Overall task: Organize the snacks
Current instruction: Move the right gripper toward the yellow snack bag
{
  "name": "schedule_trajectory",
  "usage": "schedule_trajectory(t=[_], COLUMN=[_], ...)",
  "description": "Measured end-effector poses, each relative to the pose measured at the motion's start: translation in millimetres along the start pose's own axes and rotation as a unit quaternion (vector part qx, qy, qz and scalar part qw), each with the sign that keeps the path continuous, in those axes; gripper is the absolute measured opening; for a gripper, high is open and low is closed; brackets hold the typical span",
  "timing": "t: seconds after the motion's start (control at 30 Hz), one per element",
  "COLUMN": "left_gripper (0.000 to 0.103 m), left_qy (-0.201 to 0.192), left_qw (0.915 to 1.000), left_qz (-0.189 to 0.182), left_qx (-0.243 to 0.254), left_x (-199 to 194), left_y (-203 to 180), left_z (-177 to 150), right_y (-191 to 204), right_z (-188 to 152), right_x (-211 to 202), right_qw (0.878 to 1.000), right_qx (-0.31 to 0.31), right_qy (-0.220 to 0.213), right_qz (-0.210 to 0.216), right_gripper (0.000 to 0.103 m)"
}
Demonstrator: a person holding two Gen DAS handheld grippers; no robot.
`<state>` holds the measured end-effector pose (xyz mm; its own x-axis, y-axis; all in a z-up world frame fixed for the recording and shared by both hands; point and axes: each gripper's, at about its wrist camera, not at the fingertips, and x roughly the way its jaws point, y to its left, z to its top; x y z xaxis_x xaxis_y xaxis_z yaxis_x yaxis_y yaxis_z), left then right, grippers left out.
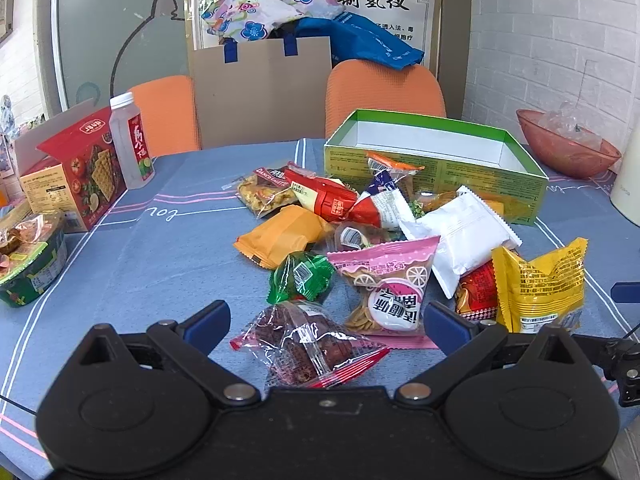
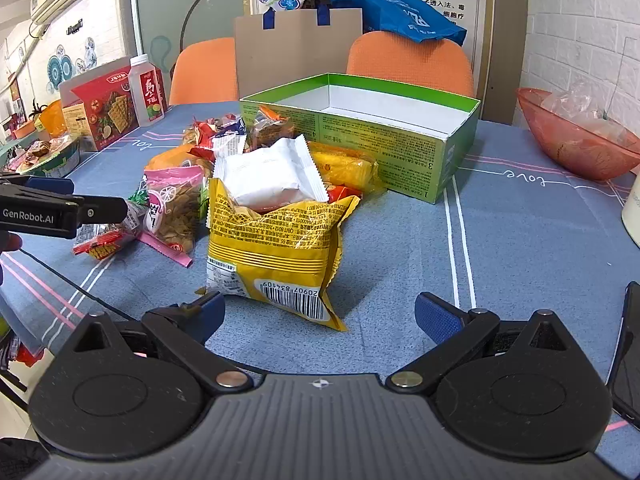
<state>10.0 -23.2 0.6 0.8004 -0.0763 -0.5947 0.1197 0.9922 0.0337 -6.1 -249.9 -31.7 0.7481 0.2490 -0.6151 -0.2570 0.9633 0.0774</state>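
Note:
A pile of snack packets lies on the blue tablecloth in front of an empty green box (image 1: 436, 142), which also shows in the right wrist view (image 2: 372, 128). My left gripper (image 1: 326, 320) is open, its fingers on either side of a clear red-edged packet of dark snacks (image 1: 308, 344). A pink packet (image 1: 386, 280) and a green one (image 1: 300, 276) lie just beyond. My right gripper (image 2: 318, 312) is open, just in front of a yellow packet (image 2: 276, 248), not touching it. A white packet (image 2: 268, 174) lies behind it. The left gripper (image 2: 60, 210) shows at the left of the right wrist view.
A red cracker box (image 1: 80, 172) and a drink bottle (image 1: 132, 140) stand at the left, with a round tub (image 1: 28, 264) nearer. A red bowl (image 1: 566, 144) sits at the right. Two orange chairs (image 1: 384, 88) and a cardboard bag (image 1: 260, 88) stand behind the table.

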Motion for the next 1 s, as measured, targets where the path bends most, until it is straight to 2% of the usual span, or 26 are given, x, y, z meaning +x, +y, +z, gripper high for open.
schedule_trajectory(t=[1.0], left_gripper=[0.103], left_qy=[0.000], left_qw=[0.9999], left_qz=[-0.013], left_qx=[0.000], left_x=[-0.3], left_y=[-2.9], left_z=[-0.7], right_y=[-0.8], right_z=[-1.6], right_x=[-3.4], right_qw=[1.000], right_qx=[-0.002], right_qy=[-0.017], right_qz=[0.006], right_gripper=[0.103])
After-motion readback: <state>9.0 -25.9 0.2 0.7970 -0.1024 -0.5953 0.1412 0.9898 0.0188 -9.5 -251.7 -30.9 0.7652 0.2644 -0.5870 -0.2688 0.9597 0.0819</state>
